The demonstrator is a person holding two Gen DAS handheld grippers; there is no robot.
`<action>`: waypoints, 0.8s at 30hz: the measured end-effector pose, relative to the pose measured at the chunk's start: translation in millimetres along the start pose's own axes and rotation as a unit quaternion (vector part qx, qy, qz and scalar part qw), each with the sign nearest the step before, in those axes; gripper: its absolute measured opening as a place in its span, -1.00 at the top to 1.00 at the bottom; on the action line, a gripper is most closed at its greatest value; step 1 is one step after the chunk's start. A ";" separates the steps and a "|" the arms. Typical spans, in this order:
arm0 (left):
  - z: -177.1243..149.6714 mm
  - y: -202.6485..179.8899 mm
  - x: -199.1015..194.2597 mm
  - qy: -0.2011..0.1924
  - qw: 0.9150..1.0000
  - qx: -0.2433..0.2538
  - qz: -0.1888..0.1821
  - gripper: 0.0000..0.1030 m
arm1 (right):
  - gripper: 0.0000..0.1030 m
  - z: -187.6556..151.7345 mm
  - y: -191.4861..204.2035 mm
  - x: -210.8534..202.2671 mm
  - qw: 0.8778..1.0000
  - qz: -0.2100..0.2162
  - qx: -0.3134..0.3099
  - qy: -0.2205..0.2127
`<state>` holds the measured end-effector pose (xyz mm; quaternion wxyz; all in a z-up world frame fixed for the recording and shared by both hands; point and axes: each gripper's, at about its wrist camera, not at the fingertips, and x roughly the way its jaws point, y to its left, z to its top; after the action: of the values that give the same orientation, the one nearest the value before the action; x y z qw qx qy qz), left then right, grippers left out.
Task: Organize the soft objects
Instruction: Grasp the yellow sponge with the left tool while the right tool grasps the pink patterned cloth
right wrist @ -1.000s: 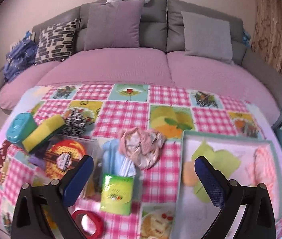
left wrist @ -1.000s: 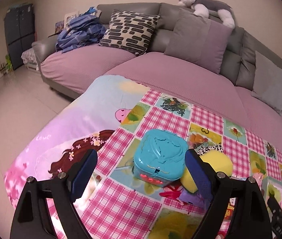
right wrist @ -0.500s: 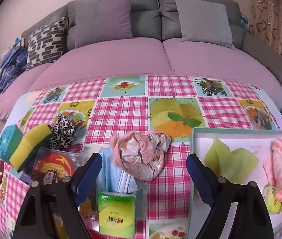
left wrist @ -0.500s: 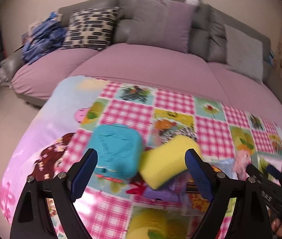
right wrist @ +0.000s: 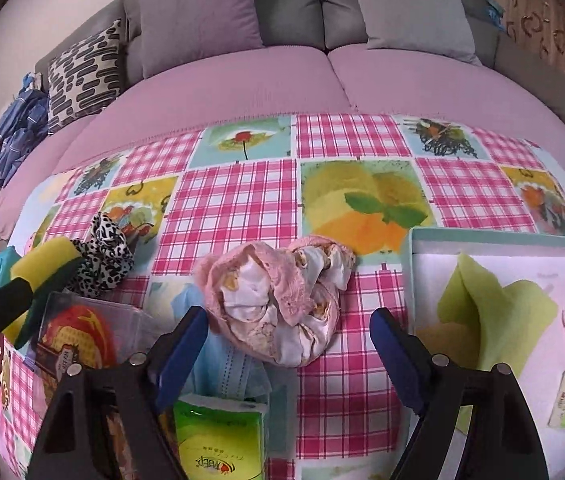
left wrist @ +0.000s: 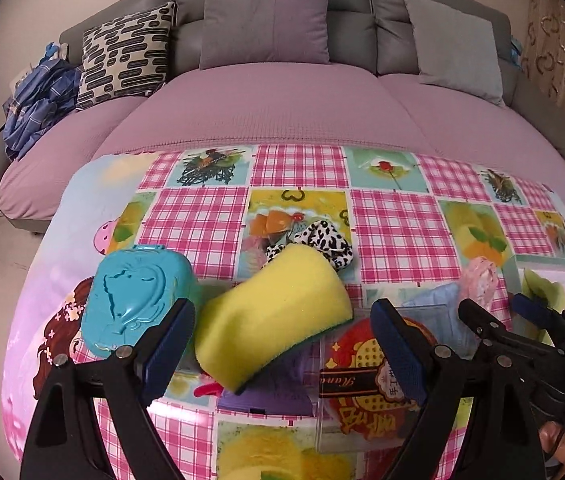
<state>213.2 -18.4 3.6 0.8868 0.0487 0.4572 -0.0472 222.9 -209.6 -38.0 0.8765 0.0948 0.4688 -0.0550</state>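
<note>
1. At the far left of the left wrist view, a heap of blue striped cloth [left wrist: 34,100] lies on the end of the grey sofa [left wrist: 354,28]. A black-and-white patterned cushion [left wrist: 124,54] leans beside it.
2. The sofa spans the top of both views, with pink-purple seat covers [left wrist: 282,108] and plain grey cushions [left wrist: 456,48]. A patterned curtain [left wrist: 558,72] hangs at the upper right.
3. The surface [right wrist: 234,208] fills the lower part of each frame, covered in a pink check cloth with fruit and flower panels.
4. Lower left in the left wrist view sits a turquoise plastic case [left wrist: 134,300]. Just right of it, the yellow sponge [left wrist: 270,316] lies between the wide-open fingers of the left hand-held gripper [left wrist: 282,348], which holds nothing.
5. A leopard-print fabric piece [left wrist: 322,244] touches the sponge's far edge.
6. At the centre of the right wrist view, a crumpled pink-and-white cloth [right wrist: 282,300] lies between the fingers of the right hand-held gripper [right wrist: 290,352], also wide open and not gripping.
7. A green tissue pack [right wrist: 218,436] lies at the lower centre.
8. A pale tray [right wrist: 498,236] at the right holds a green cloth [right wrist: 494,312].
</note>
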 end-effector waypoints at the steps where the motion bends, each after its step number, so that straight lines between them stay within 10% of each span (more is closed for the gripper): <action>1: -0.3 -0.4 1.6 0.001 1.000 0.000 0.001 -0.73 | -0.61 -0.3 -0.7 1.5 1.000 0.001 0.001 0.001; 13: -2.5 -2.9 16.2 0.020 1.000 -0.006 -0.015 -0.19 | 0.14 -5.9 -12.2 8.1 0.999 0.026 0.030 0.014; 24: -1.5 -3.3 11.6 0.009 1.000 -0.003 -0.014 -0.03 | 0.41 -2.2 -19.6 -8.9 0.999 0.029 0.037 -0.007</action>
<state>218.2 -21.9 -6.8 0.8818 0.0403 0.4663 -0.0582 212.5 -228.1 -34.1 0.8768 0.1401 0.4576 -0.0475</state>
